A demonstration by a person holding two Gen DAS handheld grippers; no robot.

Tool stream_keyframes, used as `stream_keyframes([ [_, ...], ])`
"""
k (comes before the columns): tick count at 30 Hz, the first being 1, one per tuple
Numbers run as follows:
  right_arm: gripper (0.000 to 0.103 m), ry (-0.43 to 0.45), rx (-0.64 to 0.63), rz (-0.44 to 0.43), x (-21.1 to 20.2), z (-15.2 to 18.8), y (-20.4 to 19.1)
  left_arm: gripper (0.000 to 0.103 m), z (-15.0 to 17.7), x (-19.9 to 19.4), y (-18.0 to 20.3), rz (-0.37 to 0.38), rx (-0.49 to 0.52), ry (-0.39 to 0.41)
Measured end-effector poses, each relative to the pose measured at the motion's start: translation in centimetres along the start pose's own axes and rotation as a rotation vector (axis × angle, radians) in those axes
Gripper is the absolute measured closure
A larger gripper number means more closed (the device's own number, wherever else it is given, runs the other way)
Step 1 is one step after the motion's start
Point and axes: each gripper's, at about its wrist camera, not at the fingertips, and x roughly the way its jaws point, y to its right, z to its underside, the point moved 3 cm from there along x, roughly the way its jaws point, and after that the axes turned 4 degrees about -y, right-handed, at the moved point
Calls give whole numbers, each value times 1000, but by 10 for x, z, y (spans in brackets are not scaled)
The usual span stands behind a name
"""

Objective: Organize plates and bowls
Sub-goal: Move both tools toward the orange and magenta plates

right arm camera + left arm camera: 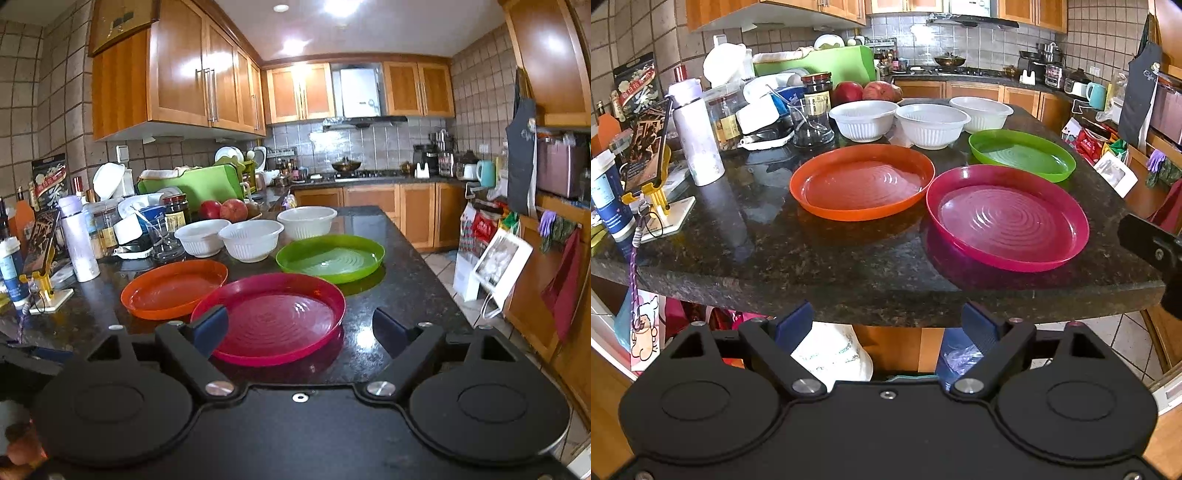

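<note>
An orange plate (pixel 862 181), a magenta plate (pixel 1008 218) and a green plate (pixel 1021 154) lie apart on the dark granite counter (pixel 775 254). Three white ribbed bowls (pixel 932 123) stand in a row behind them. My left gripper (pixel 890 325) is open and empty, just short of the counter's front edge. My right gripper (pixel 301 332) is open and empty, low over the front edge with the magenta plate (pixel 273 317) between and just beyond its fingers. The orange plate (pixel 173 288), green plate (pixel 330 258) and bowls (pixel 251 238) lie farther back.
Clutter fills the counter's left side: a white bottle (pixel 696 134), jars (pixel 816 110), a phone on a yellow stand (pixel 650 147), a green dish rack (pixel 820 66), red fruit (pixel 871 91). The right gripper's body (pixel 1152 251) shows at the right edge. Bags hang beside the counter at right.
</note>
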Motion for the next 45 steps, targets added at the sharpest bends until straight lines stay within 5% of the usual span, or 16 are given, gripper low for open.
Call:
stream_keyframes([
  [23,17,4,-40,21,-5,2,2,21,4,-1,4,-6,11,-13],
  [32,20,-201,-46,60,22,7,5,21,7,6,4,-31,-2,-48],
  [45,20,-258,-44,41,36,8,7,21,11,6,8,-41,19,-83],
])
